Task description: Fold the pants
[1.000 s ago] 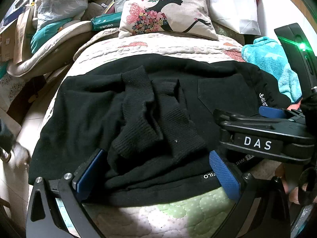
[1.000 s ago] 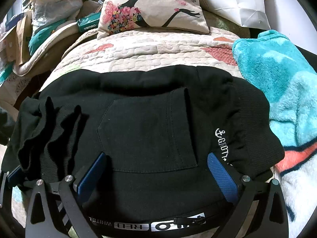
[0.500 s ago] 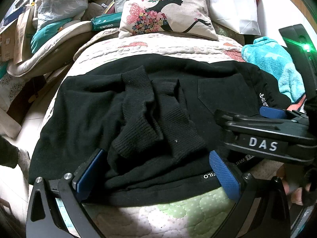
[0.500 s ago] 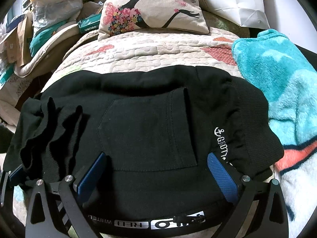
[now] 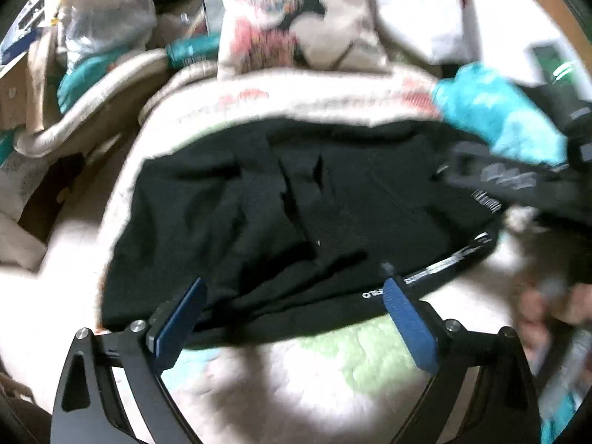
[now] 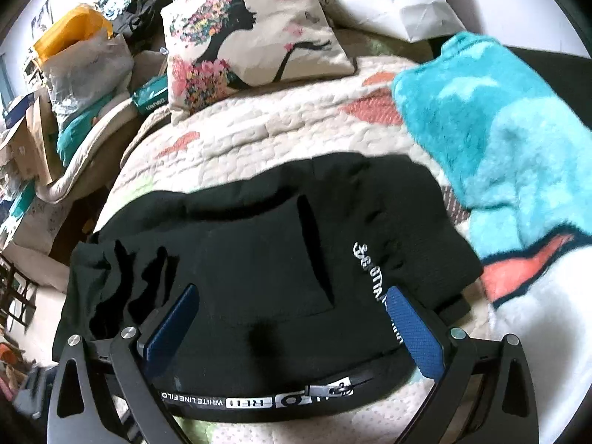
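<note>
Left view, blurred: left gripper (image 5: 292,318) wide, holding nothing, at the near hem of the black pants (image 5: 259,214) lying folded on the quilt (image 5: 314,370).

Right view: right gripper (image 6: 296,329) also wide, empty, over the pants (image 6: 259,259) by the waistband (image 6: 259,401). Soft, thick knit, likely limp with some weight; I'd pinch the waistband or the ribbed cuffs (image 6: 122,281).

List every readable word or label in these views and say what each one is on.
"WHITE LINE FILO": upside down on the pants waistband.
"RED": waistband, same strip.
White script beside the pants pocket: too ornate and partly hidden.
Green pack by the pillow: lettering unreadable.
Left wrist view: too blurred.
</note>
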Available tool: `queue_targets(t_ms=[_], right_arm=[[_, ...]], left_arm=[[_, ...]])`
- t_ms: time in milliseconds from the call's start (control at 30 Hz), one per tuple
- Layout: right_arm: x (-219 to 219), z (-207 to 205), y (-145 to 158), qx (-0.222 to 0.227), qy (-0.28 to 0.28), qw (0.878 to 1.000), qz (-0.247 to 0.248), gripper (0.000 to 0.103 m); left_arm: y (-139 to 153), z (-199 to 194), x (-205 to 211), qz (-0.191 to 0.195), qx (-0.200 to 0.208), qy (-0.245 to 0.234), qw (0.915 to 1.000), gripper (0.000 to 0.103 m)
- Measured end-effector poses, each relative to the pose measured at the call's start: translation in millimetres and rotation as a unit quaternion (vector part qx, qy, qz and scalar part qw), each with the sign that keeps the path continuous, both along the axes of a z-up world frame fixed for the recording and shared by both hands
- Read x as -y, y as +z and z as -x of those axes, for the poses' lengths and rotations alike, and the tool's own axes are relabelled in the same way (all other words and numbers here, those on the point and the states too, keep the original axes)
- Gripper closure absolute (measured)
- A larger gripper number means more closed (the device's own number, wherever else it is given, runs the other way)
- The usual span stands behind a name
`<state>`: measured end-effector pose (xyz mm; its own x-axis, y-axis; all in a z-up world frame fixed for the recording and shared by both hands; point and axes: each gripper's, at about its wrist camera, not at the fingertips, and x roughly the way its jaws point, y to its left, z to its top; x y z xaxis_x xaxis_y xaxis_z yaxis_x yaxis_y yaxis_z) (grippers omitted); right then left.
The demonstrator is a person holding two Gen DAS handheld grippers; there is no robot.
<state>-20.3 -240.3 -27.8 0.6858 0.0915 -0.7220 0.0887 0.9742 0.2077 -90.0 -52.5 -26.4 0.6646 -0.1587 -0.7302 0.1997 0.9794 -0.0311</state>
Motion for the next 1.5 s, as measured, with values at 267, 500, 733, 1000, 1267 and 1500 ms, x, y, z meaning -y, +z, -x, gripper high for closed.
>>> queue_targets(t_ms=[267, 500, 733, 1000, 1267, 1500], right_arm=[[-4, -2, -6, -0.012, 0.004, 1.0, 0.003, 0.0], [-2, 3, -1, -0.006, 0.002, 1.0, 0.001, 0.0], [6, 17, 7, -0.005, -0.005, 1.0, -0.022, 0.0], [12, 26, 17, 0.005, -0.012, 0.999, -0.03, 0.0], [23, 43, 25, 0.011, -0.02, 0.998, -0.06, 0.0], [37, 62, 15, -0.009, -0.038, 0.993, -0.111, 0.001]], left_arm=[[-21, -12, -50, 0.116, -0.13, 0.019, 0.9846, 0.007], [-22, -12, -48, 0.057, -0.117, 0.046, 0.9905, 0.007], [-36, -3, -33, 0.007, -0.112, 0.035, 0.9931, 0.007], [-44, 3, -27, -0.01, -0.106, 0.02, 0.9941, 0.0], [-34, 2, -26, -0.018, -0.116, 0.016, 0.993, 0.023], [29, -22, -31, 0.052, -0.079, -0.025, 0.9952, 0.038]])
